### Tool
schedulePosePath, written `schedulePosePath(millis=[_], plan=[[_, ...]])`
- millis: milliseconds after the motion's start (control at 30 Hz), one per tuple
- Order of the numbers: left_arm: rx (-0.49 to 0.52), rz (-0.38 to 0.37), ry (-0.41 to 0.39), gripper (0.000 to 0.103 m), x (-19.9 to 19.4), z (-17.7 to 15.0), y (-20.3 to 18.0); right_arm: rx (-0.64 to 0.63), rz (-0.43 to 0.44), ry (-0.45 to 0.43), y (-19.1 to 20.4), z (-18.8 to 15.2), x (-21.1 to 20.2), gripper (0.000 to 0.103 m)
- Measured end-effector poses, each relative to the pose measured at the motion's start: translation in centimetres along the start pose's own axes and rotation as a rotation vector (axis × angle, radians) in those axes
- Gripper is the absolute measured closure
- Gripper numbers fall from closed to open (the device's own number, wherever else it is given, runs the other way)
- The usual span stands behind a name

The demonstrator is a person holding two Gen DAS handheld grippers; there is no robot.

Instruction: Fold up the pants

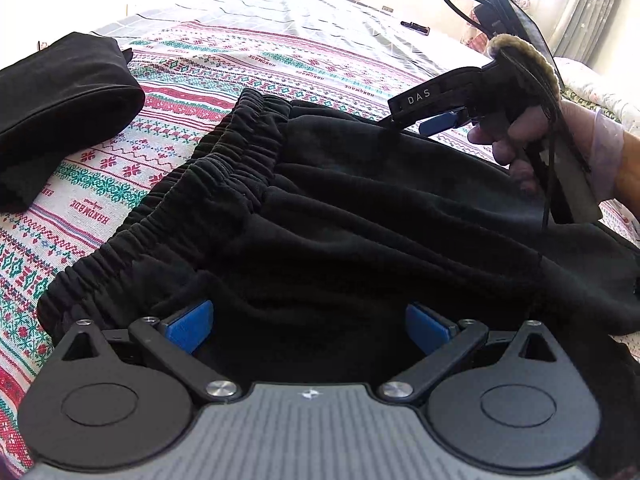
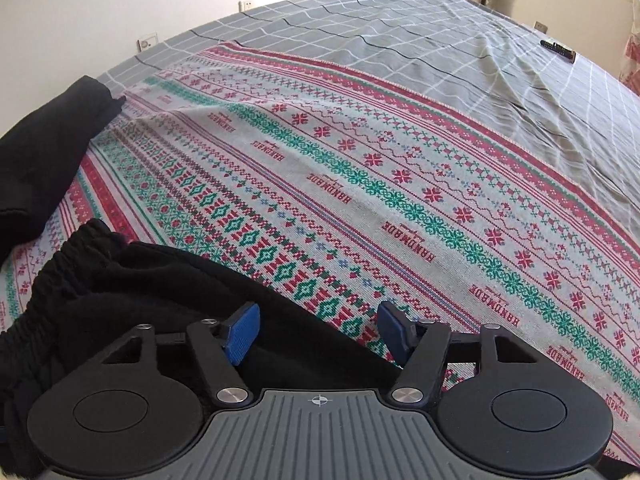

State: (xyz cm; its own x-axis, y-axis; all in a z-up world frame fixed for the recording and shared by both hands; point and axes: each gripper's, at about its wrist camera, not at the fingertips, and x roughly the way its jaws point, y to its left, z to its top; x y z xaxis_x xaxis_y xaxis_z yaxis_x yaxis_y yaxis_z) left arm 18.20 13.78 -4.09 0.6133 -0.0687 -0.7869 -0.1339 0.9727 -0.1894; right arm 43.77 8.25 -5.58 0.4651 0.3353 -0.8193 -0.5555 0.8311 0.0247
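Bed covered by a grey checked sheet [image 2: 400,20], with a red-green-white patterned knit blanket [image 2: 360,184] spread over the near part; pale wall and curtains behind. Black fleece pants with a gathered elastic waistband [image 1: 320,208] lie crumpled on the blanket, waistband toward the left side of the left wrist view. A second folded black garment [image 1: 60,92] sits on the blanket left of the pants, apart from them. A small dark remote-like object [image 2: 558,49] lies on the sheet far beyond the pants. Left gripper [image 1: 308,328] is over the pants, blue pads spread wide, only loose fabric below them, nothing pinched. Right gripper [image 2: 318,330], held by a gloved hand [image 1: 560,148], is at the pants' far edge; jaws partly spread, pads not pressing on anything, pants edge under the left pad and blanket showing between.
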Motion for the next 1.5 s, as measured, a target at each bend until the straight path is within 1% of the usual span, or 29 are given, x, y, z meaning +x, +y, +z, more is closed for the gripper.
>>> schedulePosePath(millis=[33,67,100,133,167,233,267,400,567,667,733,867,1033,1133,1333,1500], plan=[[-0.002,-0.004,0.0,0.0,0.0,0.0,0.1,0.005,0.011,0.006,-0.1,0.2,0.1,0.042],[-0.004,-0.008,0.0,0.0,0.0,0.0,0.1,0.001,0.022,0.012,0.0,0.3,0.1,0.054],[-0.004,-0.011,0.0,0.0,0.0,0.1,0.2,-0.018,0.041,0.018,0.3,0.4,-0.1,0.082],[-0.005,-0.013,-0.001,0.0,0.0,0.0,0.2,-0.041,0.073,0.029,0.8,0.6,-0.1,0.088],[-0.005,-0.013,-0.001,0.0,0.0,0.1,0.2,-0.08,0.055,0.035,1.5,0.6,-0.3,0.089],[-0.004,-0.012,-0.001,0.0,0.0,0.1,0.3,-0.177,-0.001,0.027,3.1,0.7,-0.4,0.101],[-0.004,-0.01,-0.001,0.0,0.0,0.1,0.2,-0.188,-0.019,0.017,3.4,0.9,-0.4,0.102],[-0.002,-0.005,-0.002,0.0,0.1,0.1,0.1,-0.18,-0.089,-0.04,3.7,2.5,-0.1,0.103],[0.008,-0.005,-0.005,0.0,0.3,0.2,0.2,-0.164,-0.179,-0.064,3.8,3.0,1.6,0.103],[0.004,-0.004,-0.001,0.0,0.3,0.3,0.2,-0.14,-0.202,-0.068,3.9,3.0,2.0,0.103],[-0.007,-0.011,0.002,0.0,0.1,0.5,0.3,-0.145,-0.208,-0.078,4.1,3.1,1.4,0.103],[-0.043,-0.035,0.011,0.0,-0.1,0.8,1.0,-0.129,-0.198,-0.125,4.5,3.3,-2.0,0.103],[-0.068,-0.051,0.02,0.0,-0.3,1.0,1.6,-0.14,-0.19,-0.175,5.9,2.8,-7.5,0.103],[-0.078,-0.055,0.021,0.0,-0.8,0.9,1.8,-0.143,-0.173,-0.2,7.0,2.0,-11.1,0.103],[-0.113,-0.069,0.005,0.0,-2.3,0.7,2.4,-0.153,-0.142,-0.231,9.4,-0.6,-17.1,0.103],[-0.155,-0.095,-0.013,0.0,-3.6,0.4,3.1,-0.175,-0.119,-0.244,12.0,-4.3,-20.7,0.103]])
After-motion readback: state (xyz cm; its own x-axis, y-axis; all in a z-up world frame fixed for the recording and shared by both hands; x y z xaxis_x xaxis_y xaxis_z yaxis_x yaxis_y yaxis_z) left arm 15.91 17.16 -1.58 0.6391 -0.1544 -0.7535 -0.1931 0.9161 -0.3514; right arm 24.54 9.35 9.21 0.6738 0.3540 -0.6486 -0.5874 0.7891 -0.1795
